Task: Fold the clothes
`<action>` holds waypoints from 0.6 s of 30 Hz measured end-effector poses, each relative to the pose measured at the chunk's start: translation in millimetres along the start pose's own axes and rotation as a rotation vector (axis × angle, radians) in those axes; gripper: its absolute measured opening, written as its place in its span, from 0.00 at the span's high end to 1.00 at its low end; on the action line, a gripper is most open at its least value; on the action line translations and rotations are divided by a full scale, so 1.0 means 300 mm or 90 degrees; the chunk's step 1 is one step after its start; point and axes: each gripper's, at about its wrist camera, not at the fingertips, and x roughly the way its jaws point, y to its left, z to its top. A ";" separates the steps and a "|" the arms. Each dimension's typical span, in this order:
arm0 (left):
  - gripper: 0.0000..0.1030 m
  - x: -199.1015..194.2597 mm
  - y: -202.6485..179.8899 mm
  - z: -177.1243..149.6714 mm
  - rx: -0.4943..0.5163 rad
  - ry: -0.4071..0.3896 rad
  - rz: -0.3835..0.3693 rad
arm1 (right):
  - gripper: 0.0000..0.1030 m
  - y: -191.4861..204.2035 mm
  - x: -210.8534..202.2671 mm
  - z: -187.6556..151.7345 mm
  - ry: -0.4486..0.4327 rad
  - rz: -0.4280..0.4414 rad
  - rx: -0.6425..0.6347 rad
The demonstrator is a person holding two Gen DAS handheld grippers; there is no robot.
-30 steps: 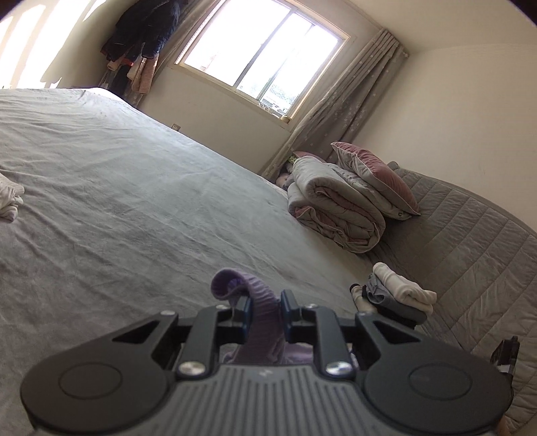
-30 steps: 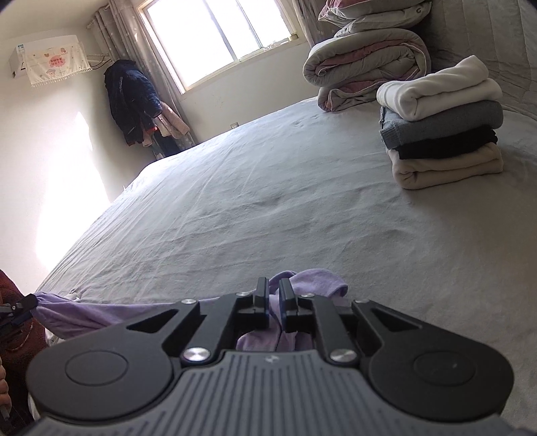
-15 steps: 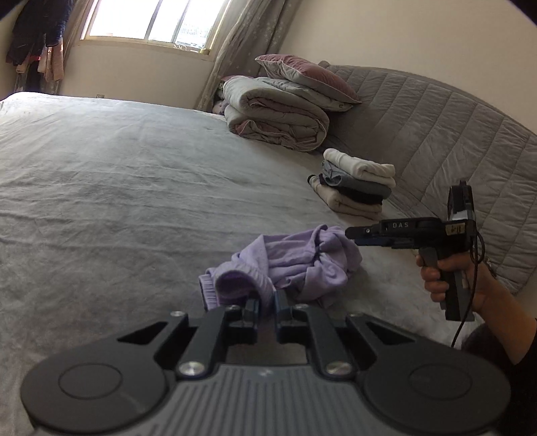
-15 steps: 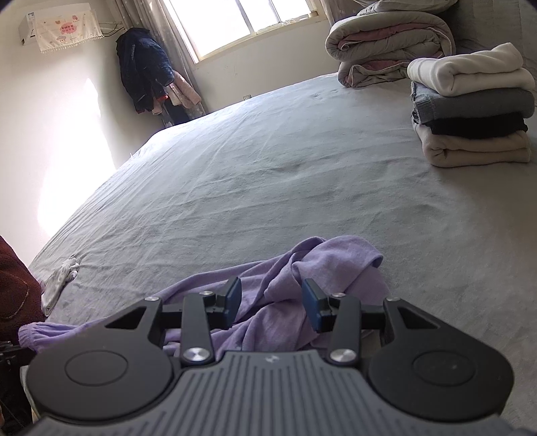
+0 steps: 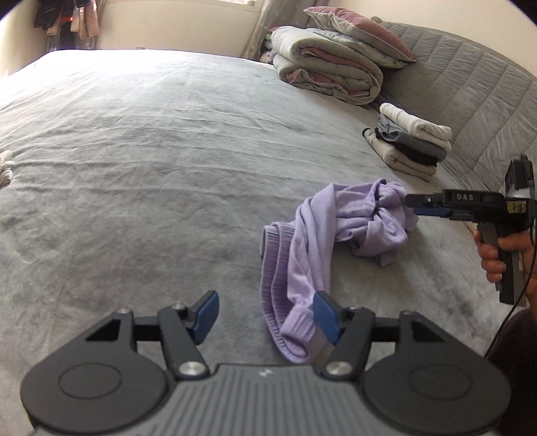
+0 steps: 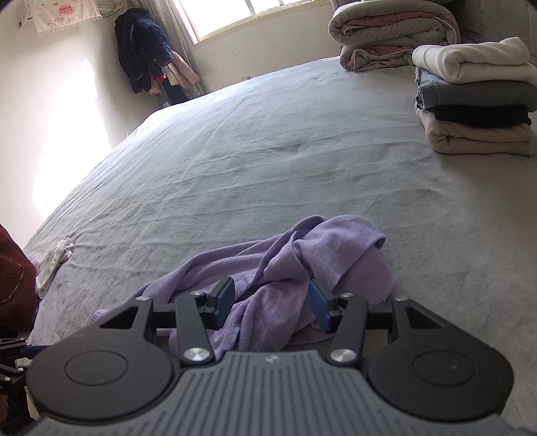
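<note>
Beneath both grippers spreads a grey bed [image 5: 141,174], wrinkled, filling most of either view. Far ahead of the left gripper [image 5: 266,313], against a quilted grey headboard [image 5: 470,94], sits a rolled duvet [image 5: 322,67] with a pink pillow [image 5: 355,30] on top. Nearer, ahead and to the right of the right gripper [image 6: 272,302], a stack of folded clothes [image 6: 476,100] rests on the bed: white on top, then grey, black, beige. Lavender garment [image 5: 335,234] lies crumpled on the sheet between the two grippers, one ribbed cuff just inside the left gripper's right pad, the bunched body under the right gripper. Left gripper's jaws are opening, wide apart; cuff lies loose beside one pad, not pinched. Right gripper's jaws are opening too, cloth heaped between them, pads not pressing it. Person's right hand [image 5: 500,255] grips the right gripper's handle. Small white cloth [image 6: 53,261] lies far left of the right gripper, near the bed edge.
</note>
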 end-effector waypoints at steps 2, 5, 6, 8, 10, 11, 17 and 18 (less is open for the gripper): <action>0.33 0.011 0.011 0.019 -0.029 0.001 0.021 | 0.41 0.016 0.006 -0.005 0.007 0.010 -0.004; 0.32 0.039 0.021 0.036 -0.061 0.015 0.046 | 0.39 0.042 0.015 -0.012 0.014 0.016 -0.022; 0.32 0.048 0.023 0.041 -0.070 0.018 0.051 | 0.39 0.048 0.019 -0.014 0.015 0.017 -0.027; 0.32 0.059 0.022 0.050 -0.082 0.020 0.044 | 0.39 0.051 0.025 -0.018 0.020 0.017 -0.029; 0.32 0.069 0.015 0.060 -0.088 0.016 0.029 | 0.39 0.051 0.032 -0.021 0.026 0.016 -0.030; 0.32 0.076 0.010 0.066 -0.091 0.014 0.021 | 0.39 0.051 0.035 -0.022 0.028 0.016 -0.030; 0.33 0.149 -0.044 0.116 -0.102 0.017 -0.003 | 0.39 0.056 0.044 -0.024 0.035 0.014 -0.031; 0.34 0.163 -0.050 0.125 -0.110 0.019 -0.008 | 0.39 0.056 0.045 -0.024 0.036 0.014 -0.031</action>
